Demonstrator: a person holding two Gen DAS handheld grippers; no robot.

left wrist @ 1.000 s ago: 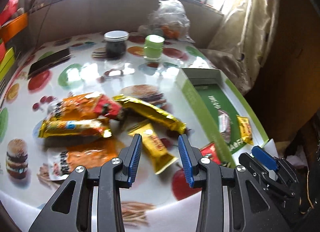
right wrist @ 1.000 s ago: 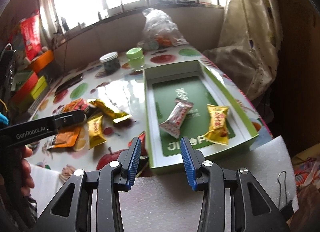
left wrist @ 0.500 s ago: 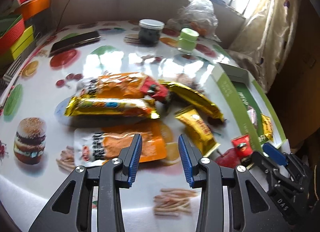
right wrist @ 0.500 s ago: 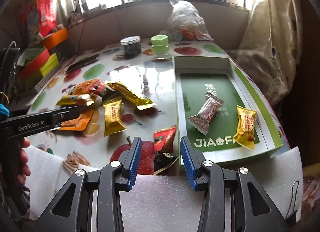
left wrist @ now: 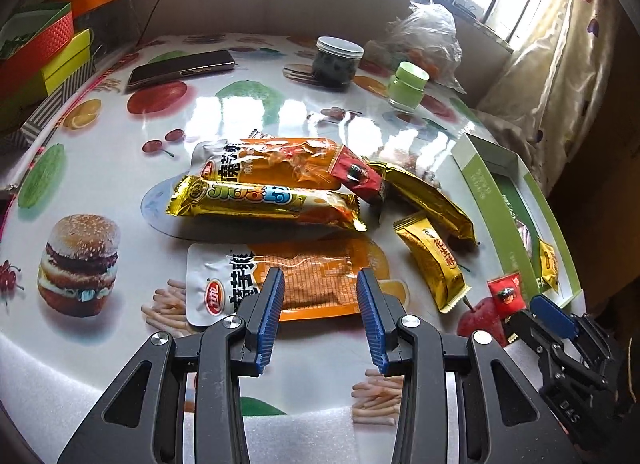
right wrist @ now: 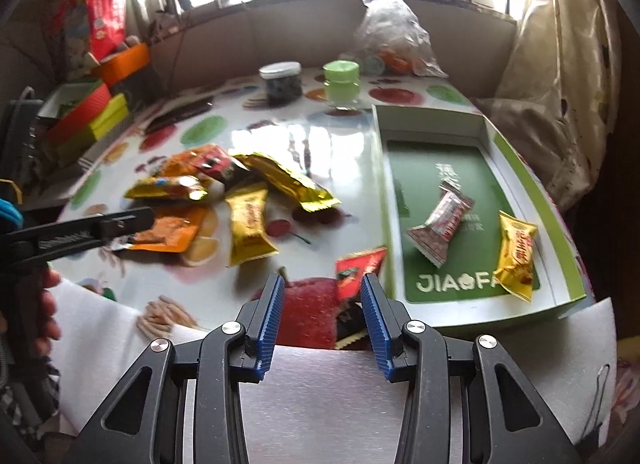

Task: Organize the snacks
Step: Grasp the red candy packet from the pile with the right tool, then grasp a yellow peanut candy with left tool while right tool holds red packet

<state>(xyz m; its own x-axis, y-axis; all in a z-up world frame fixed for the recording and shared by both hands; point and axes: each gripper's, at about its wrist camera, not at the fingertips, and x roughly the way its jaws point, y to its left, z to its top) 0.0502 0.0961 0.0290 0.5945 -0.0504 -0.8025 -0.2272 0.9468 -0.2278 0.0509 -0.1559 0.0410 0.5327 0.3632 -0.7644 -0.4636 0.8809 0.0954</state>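
Blue-padded, the left gripper point(left wrist: 320, 312) is open with nothing between its jaws, just above the near orange packet point(left wrist: 280, 280), and the right gripper point(right wrist: 322, 310) is also open and empty over the red packet point(right wrist: 356, 276) at the near edge of the table point(left wrist: 100, 168). Farther out lie a gold bar point(left wrist: 264, 202), a second orange packet point(left wrist: 276, 162), a long gold packet point(left wrist: 424, 194) and a small gold packet point(left wrist: 434, 266). On the right the green tray point(right wrist: 560, 224) holds a silver-red sweet point(right wrist: 442, 226) and a yellow sweet point(right wrist: 516, 254).
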